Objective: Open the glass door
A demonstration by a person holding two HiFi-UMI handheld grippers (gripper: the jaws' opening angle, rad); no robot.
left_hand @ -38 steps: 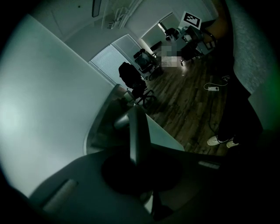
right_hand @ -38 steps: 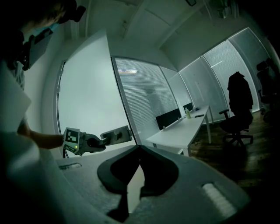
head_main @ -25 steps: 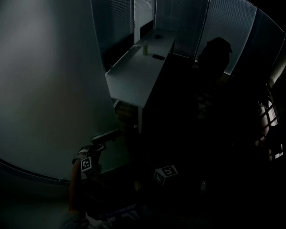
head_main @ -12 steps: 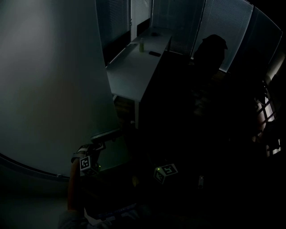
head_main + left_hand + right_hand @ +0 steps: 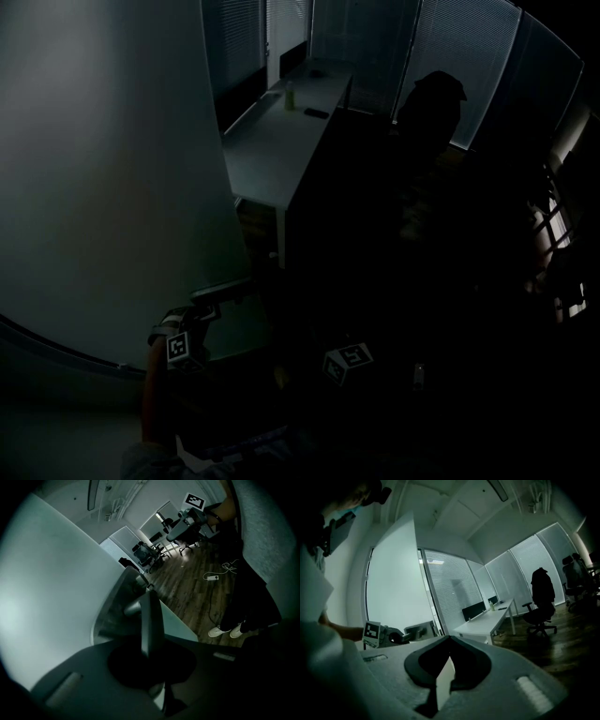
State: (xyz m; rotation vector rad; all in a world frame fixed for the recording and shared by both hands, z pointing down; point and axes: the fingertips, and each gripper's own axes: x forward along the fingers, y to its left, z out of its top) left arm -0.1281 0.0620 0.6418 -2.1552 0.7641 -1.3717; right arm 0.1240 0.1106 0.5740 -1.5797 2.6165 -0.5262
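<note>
While the left gripper (image 5: 151, 649) is easing its jaws apart, the grey metal lever handle (image 5: 150, 618) sits between them. No gap is readable in the dark, so contact looks live. The short round handle stem (image 5: 133, 607) runs left into the dull metal mounting plate (image 5: 112, 597) on the big frosted glass door (image 5: 51, 597).

Right gripper (image 5: 447, 638): jaws together, tips meeting, nothing between them. In the head view it sits to the right of the left one, well apart from the handle, and points roughly level into the room.

Key geometry:
- **Door:** the panel lies left of the left gripper and fills the left side of the head view. Its free edge is just beside the jaws.
- **Lever axis:** it runs straight on from the jaw line in the left gripper view. In the head view it is close to horizontal, tilted slightly up to the right.
- **Nearer hand:** the left hand is on the hardware; the right is nowhere near it.

Past the door edge the long white desk (image 5: 277, 131) and dark wood floor (image 5: 187, 592) show, so the door reads as swung at least partly open. Judgement: opening is mostly done and letting go of the lever looks like the step in hand. Any further swing would have to come from the left gripper, pushing across the lever's axis and not along it.
</note>
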